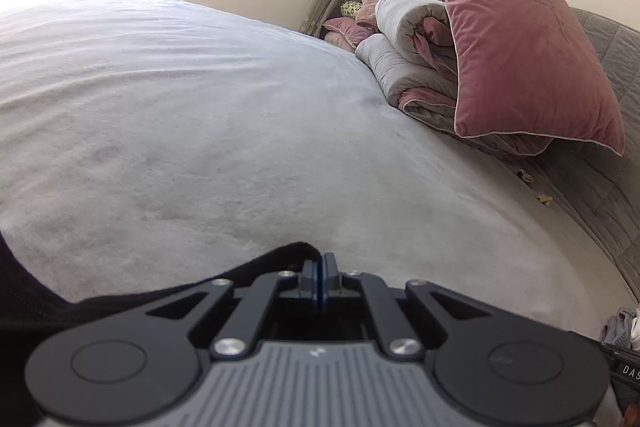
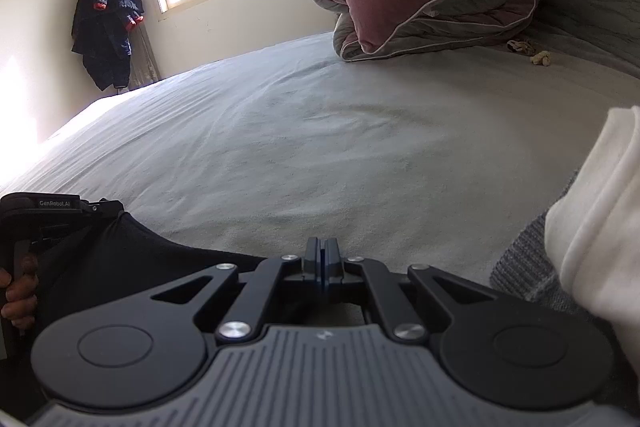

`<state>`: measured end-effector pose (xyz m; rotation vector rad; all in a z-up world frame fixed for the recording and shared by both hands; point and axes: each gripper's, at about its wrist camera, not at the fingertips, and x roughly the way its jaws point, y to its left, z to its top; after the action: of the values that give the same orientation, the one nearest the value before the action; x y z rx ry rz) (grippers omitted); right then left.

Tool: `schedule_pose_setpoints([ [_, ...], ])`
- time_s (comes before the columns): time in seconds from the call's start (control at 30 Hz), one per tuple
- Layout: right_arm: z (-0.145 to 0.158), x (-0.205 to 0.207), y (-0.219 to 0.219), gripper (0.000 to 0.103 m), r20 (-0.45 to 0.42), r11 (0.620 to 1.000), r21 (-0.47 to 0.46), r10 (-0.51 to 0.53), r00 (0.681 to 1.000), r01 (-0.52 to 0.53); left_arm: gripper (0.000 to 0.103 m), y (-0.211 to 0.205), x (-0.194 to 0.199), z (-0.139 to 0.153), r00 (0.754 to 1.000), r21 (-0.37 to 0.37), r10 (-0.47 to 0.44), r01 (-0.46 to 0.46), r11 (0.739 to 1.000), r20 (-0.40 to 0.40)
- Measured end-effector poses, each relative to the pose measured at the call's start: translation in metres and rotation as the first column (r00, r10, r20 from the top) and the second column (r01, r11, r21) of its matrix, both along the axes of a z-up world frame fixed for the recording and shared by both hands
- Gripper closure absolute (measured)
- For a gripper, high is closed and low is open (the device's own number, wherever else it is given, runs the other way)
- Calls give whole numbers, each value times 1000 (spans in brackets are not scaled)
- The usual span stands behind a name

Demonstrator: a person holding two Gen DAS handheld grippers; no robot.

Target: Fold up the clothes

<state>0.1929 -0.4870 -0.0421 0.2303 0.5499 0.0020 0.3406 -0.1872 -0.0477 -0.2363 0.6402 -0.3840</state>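
Sunlit from the window at the top of both views, your grey bed sheet (image 1: 200, 127) fills the middle, with a pink velvet pillow (image 1: 520, 39) leaning on a rolled duvet (image 1: 404, 63) at upper right. The black garment (image 2: 120, 259) lies at the lower left of each frame, near the bed's edge. Your left gripper (image 1: 323, 263) has its jaws pressed together on a raised corner of that black cloth. Your right gripper (image 2: 322, 255) is also pressed together; whether it pinches cloth I cannot tell, since the fabric sits just left of its tips. This looks like the grasping step, before any fold. Next, lift both corners evenly and spread the garment flat on open sheet.
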Motion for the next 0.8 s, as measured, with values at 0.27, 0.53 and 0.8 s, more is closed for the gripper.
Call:
schedule_pose_setpoints([
  [0.27, 4, -2, -3, 91, -10, 999, 24, 30, 999, -30, 54, -12, -16, 14, 999, 134, -47, 44, 990, 19],
  [0.53, 16, -7, 13, 90, -2, 996, 2, 94, 996, -94, 34, 21, -35, 38, 999, 128, -12, 8, 992, 29],
  [0.8, 18, -6, 27, 70, 1, 991, -30, 127, 992, -127, 24, 117, -40, 57, 991, 226, 101, -120, 967, 90],
])
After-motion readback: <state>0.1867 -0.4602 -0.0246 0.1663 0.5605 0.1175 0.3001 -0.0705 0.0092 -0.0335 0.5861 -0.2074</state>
